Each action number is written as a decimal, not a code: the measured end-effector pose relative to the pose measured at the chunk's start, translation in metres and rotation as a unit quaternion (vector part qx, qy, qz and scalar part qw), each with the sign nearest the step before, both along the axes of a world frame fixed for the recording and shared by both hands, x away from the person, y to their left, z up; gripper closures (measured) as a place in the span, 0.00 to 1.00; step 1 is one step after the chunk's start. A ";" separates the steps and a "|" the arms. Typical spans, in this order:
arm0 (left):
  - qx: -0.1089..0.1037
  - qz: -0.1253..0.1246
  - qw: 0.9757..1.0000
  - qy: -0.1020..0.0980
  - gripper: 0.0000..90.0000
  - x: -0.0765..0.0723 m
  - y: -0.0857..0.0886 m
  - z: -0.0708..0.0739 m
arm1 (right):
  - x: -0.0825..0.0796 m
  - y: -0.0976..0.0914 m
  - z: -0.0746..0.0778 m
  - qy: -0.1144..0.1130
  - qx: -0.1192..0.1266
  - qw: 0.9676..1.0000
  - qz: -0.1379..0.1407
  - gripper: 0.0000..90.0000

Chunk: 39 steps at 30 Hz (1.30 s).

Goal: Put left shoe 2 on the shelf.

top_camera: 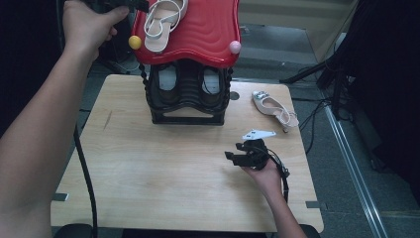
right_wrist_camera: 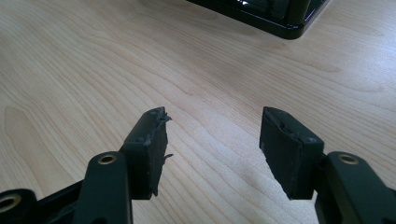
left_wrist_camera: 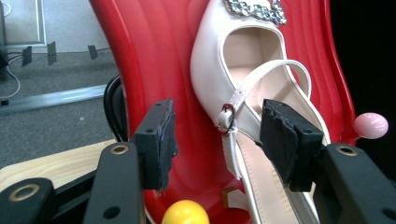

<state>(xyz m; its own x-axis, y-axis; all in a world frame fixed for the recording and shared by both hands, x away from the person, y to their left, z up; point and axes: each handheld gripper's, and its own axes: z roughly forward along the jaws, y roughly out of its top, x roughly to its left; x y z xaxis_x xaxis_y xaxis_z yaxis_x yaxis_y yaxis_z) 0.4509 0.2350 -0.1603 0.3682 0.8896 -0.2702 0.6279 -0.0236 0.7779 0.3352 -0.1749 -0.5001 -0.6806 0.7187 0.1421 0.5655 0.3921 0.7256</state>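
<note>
Left side: the left gripper (left_wrist_camera: 215,140) is hanging up at the red ribbed plastic top shelf (top_camera: 208,29) of the black shoe rack (top_camera: 187,96), jaws standing apart and holding nothing. Between them, but not pressed by either pad, the cream leather slingback shoe with a chain ornament (left_wrist_camera: 243,93) is lying on that red shelf, its strap and small buckle nearest the gripper. In the high view the same shoe (top_camera: 163,22) is resting on the shelf's left half, beside a yellow ball knob (top_camera: 134,41); a pink ball knob (top_camera: 235,47) is marking the opposite corner.

Judgement: one shoe of the pair is looking placed on the rack, and the left gripper is appearing free of it.

Centre: the rack's lower tier is holding dark shoes (top_camera: 168,84), details too dim to tell.

Right side: the matching cream slingback shoe (top_camera: 275,109) is lying on the pale wooden surface (top_camera: 148,168), right of the rack and well apart from it. The right gripper (top_camera: 237,152) is resting low over the surface, near that shoe but not touching, jaws spread and empty; the right gripper view is showing bare wood grain between them.

Left to do, by my reading: picking up the second shoe and setting it beside the first.

Writing: no brand, label or lettering is readable anywhere.
</note>
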 end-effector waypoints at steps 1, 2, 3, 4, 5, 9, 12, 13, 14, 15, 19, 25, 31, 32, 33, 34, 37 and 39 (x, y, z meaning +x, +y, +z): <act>-0.001 0.001 1.000 -0.002 0.51 -0.001 0.002 0.000 | 0.000 0.000 0.000 0.000 0.000 1.000 0.001 0.48; 0.001 0.001 1.000 -0.001 0.51 -0.001 0.004 0.000 | 0.000 0.000 0.000 0.000 0.001 1.000 0.001 0.48; 0.002 0.003 1.000 -0.002 0.51 -0.002 0.006 -0.001 | 0.000 0.000 0.000 -0.001 0.002 1.000 0.001 0.48; 0.002 0.003 1.000 -0.002 0.51 -0.002 0.006 -0.001 | 0.000 0.000 0.000 -0.001 0.002 1.000 0.001 0.48; 0.002 0.003 1.000 0.000 0.51 -0.003 0.009 -0.002 | 0.000 0.000 0.000 -0.001 0.002 1.000 0.001 0.48; -0.019 -0.006 1.000 -0.002 0.49 -0.003 0.015 -0.006 | 0.000 0.000 0.001 -0.006 0.002 1.000 -0.004 0.49; 0.006 -0.005 1.000 -0.005 0.49 -0.005 0.020 -0.009 | -0.001 -0.001 0.003 -0.011 0.010 1.000 -0.009 0.50; 0.003 -0.003 1.000 -0.006 0.49 -0.005 0.022 -0.010 | -0.001 -0.002 0.003 -0.014 0.011 1.000 -0.008 0.50; 0.003 -0.003 1.000 -0.006 0.49 -0.005 0.022 -0.010 | -0.001 -0.002 0.004 -0.014 0.012 1.000 -0.010 0.50; 0.002 -0.002 1.000 -0.006 0.49 -0.006 0.024 -0.011 | -0.001 -0.002 0.004 -0.014 0.012 1.000 -0.010 0.50; 0.004 0.015 1.000 -0.001 0.48 -0.007 0.033 -0.018 | -0.001 -0.002 0.004 -0.015 0.012 1.000 -0.010 0.51; 0.017 0.018 1.000 0.002 0.47 -0.007 0.040 -0.030 | -0.002 -0.002 0.005 -0.019 0.013 1.000 -0.010 0.52; 0.018 0.023 1.000 0.007 0.47 -0.006 0.051 -0.041 | -0.001 -0.003 0.005 -0.020 0.015 1.000 -0.010 0.52; 0.018 0.025 0.999 0.007 0.47 -0.006 0.052 -0.044 | -0.001 -0.003 0.005 -0.020 0.015 1.000 -0.010 0.52; 0.018 0.025 0.999 0.007 0.47 -0.006 0.052 -0.044 | -0.001 -0.003 0.005 -0.019 0.015 1.000 -0.011 0.52; 0.029 0.027 0.999 0.002 0.47 -0.009 0.054 -0.049 | -0.001 -0.003 0.005 -0.019 0.016 1.000 -0.012 0.52; 0.037 0.033 0.999 0.008 0.48 -0.011 0.060 -0.059 | -0.002 -0.004 0.007 -0.013 0.026 0.999 -0.016 0.53; 0.033 0.038 0.999 0.013 0.48 -0.012 0.066 -0.066 | -0.001 -0.004 0.007 -0.015 0.027 0.999 -0.014 0.54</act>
